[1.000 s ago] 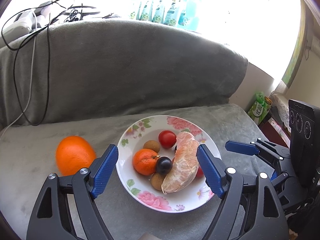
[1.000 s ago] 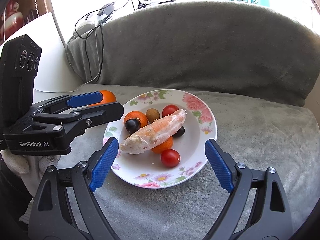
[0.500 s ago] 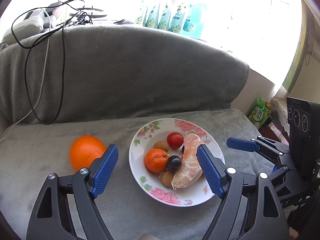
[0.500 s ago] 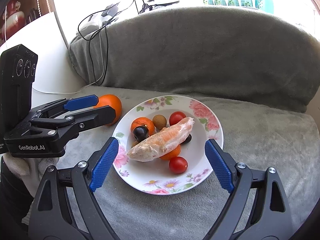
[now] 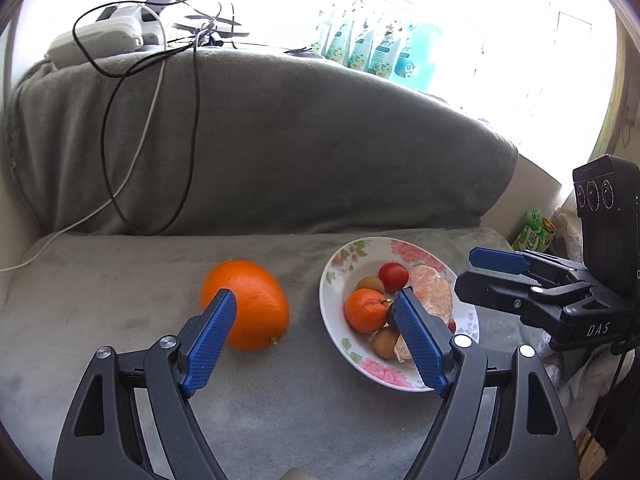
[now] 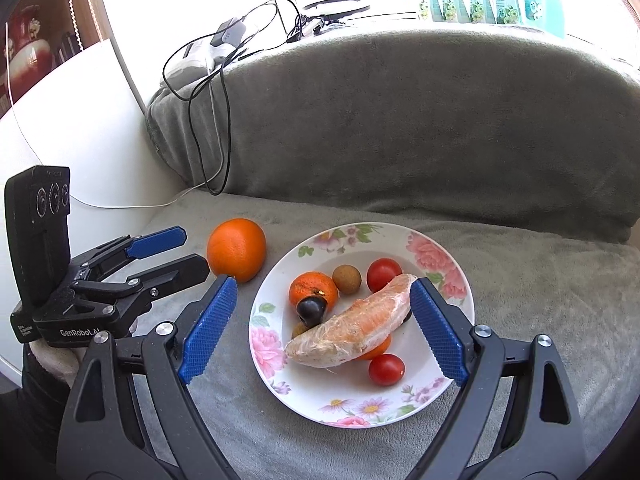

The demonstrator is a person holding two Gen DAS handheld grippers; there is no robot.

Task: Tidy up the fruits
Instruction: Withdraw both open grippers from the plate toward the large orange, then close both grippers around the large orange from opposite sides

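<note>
A large orange (image 5: 250,310) lies on the grey blanket, left of a floral plate (image 5: 344,344); it also shows in the right wrist view (image 6: 237,249). The plate (image 6: 436,248) holds a wrapped pomelo segment (image 6: 356,326), a small mandarin (image 6: 313,288), a dark grape (image 6: 310,310), cherry tomatoes (image 6: 384,274), and small brown fruits (image 6: 346,278). My left gripper (image 5: 314,340) is open, its left finger just in front of the orange. My right gripper (image 6: 322,330) is open and empty, hovering over the plate.
A grey blanket-covered sofa back (image 5: 280,140) rises behind. Cables (image 5: 152,120) and a white power strip (image 5: 100,40) lie on its top left. Bottles (image 5: 376,52) stand at the window. A white wall panel (image 6: 80,120) is at the left.
My left gripper has swung left, from over the plate toward the large orange. My right gripper has shifted slightly, so the plate sits more centred. Both stay open.
</note>
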